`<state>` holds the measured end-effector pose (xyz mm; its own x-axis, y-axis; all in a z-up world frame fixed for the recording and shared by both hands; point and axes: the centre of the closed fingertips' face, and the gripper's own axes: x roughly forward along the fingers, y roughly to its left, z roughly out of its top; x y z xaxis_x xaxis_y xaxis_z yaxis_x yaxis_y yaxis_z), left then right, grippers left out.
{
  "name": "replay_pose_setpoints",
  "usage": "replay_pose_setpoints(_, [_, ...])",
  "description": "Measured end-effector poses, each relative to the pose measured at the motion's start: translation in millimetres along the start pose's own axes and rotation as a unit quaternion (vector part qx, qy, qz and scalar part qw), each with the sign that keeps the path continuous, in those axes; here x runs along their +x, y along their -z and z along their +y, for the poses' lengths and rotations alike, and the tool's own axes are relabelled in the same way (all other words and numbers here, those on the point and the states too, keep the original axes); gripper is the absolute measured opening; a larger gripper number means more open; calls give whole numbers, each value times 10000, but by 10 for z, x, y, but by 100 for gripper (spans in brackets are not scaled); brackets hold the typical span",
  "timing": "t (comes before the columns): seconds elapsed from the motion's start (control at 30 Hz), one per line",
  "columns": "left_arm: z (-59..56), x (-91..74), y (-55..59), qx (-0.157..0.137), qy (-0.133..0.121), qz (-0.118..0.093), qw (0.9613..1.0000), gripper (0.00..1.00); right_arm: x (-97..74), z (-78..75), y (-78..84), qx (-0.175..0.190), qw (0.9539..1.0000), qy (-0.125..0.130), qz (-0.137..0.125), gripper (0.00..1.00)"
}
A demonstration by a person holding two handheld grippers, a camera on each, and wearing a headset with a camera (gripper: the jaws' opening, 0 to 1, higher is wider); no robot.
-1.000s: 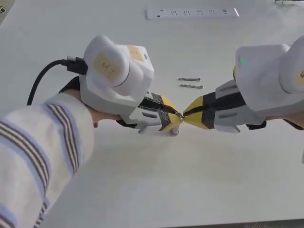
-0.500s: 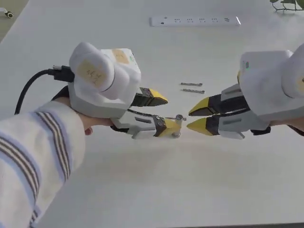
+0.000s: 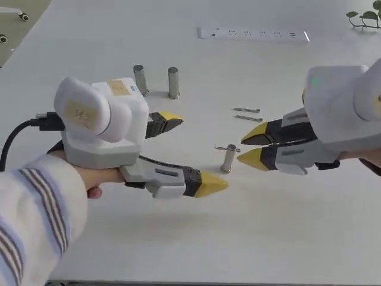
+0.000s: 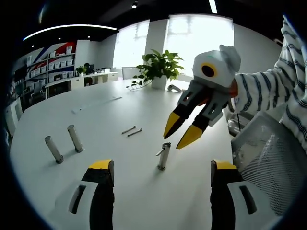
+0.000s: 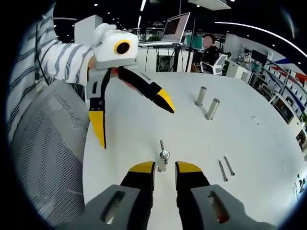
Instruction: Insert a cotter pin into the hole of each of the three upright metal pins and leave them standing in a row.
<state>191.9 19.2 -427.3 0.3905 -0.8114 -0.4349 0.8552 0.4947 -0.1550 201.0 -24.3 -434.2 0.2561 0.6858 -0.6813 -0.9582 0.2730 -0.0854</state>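
One metal pin (image 3: pixel 228 161) stands mid tabletop (image 3: pixel 178 238), cotter pin (image 3: pixel 227 148) through top. Left gripper (image 3: pixel 203 152) fingers wide apart, empty. Right gripper (image 3: pixel 240 149) fingers bit apart, empty, just right of pin. Next, I think: grab loose cotter pins (image 3: pixel 246 110) for bare pins (image 3: pixel 173 82) far left. Sticker (image 3: pixel 80 112) writing too blurry.
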Motion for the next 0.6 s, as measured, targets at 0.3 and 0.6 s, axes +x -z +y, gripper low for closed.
replay_pose_setpoints(0.3, [-96,-4,139,-371,18,-39,9993,99,108,45,16,12,9997,-178,140,12])
replay_pose_setpoints(0.6, [-177,-12,219,-246,93,46,9996,99,195,13,34,19,9995,-223,221,9])
